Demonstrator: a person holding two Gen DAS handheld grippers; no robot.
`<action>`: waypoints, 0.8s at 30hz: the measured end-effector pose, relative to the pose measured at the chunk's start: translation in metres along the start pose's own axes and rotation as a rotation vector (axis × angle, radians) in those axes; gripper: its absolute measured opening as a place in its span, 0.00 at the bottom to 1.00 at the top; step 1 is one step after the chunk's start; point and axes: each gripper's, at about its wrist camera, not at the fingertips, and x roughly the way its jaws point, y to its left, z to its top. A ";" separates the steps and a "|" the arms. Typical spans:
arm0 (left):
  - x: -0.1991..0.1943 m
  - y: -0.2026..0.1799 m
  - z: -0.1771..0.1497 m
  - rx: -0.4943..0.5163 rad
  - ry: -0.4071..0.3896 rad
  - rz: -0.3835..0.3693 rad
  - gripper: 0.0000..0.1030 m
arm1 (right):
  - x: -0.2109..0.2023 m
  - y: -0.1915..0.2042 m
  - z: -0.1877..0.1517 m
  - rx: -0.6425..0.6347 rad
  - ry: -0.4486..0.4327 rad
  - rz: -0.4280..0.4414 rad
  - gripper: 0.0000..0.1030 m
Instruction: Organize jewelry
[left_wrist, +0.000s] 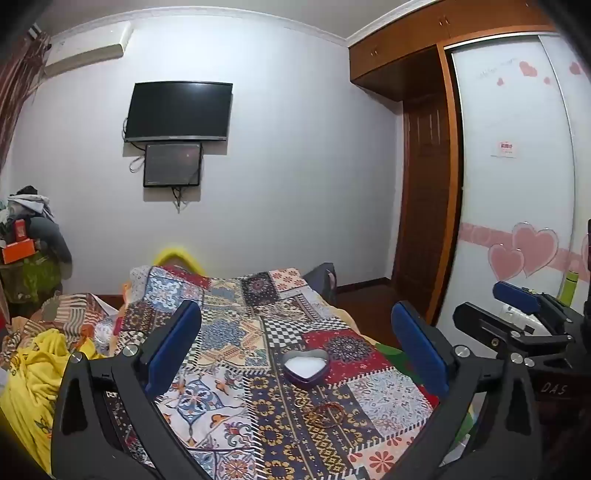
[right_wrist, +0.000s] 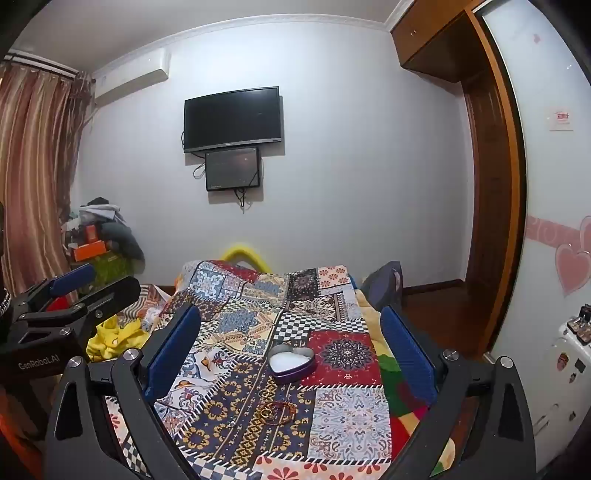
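Observation:
A heart-shaped tin box (left_wrist: 306, 366) with a white lining lies open on the patterned patchwork quilt (left_wrist: 221, 325); it also shows in the right wrist view (right_wrist: 290, 362). Just in front of it lie thin reddish bracelets (left_wrist: 328, 412) and a small gold ring (left_wrist: 300, 402); the bracelets (right_wrist: 281, 409) and small gold rings (right_wrist: 264, 394) show in the right wrist view too. My left gripper (left_wrist: 295, 339) is open and empty, held above the quilt behind the jewelry. My right gripper (right_wrist: 291, 339) is open and empty likewise. Each gripper shows at the edge of the other's view.
The quilt covers a bed. Yellow cloth (left_wrist: 33, 369) lies bunched at its left. A wardrobe (left_wrist: 517, 177) with heart stickers stands to the right. A TV (left_wrist: 179, 110) hangs on the far wall. Piled clutter (right_wrist: 99, 236) sits by the curtain.

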 end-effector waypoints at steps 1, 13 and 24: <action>0.000 0.000 0.000 -0.002 0.003 -0.001 1.00 | 0.000 0.000 0.000 0.001 -0.001 0.000 0.94; 0.009 0.007 -0.005 -0.017 0.029 0.006 1.00 | 0.002 -0.001 0.002 0.004 0.003 0.001 0.94; 0.008 0.013 -0.006 -0.033 0.039 0.013 1.00 | 0.000 0.000 -0.004 0.001 0.003 0.002 0.94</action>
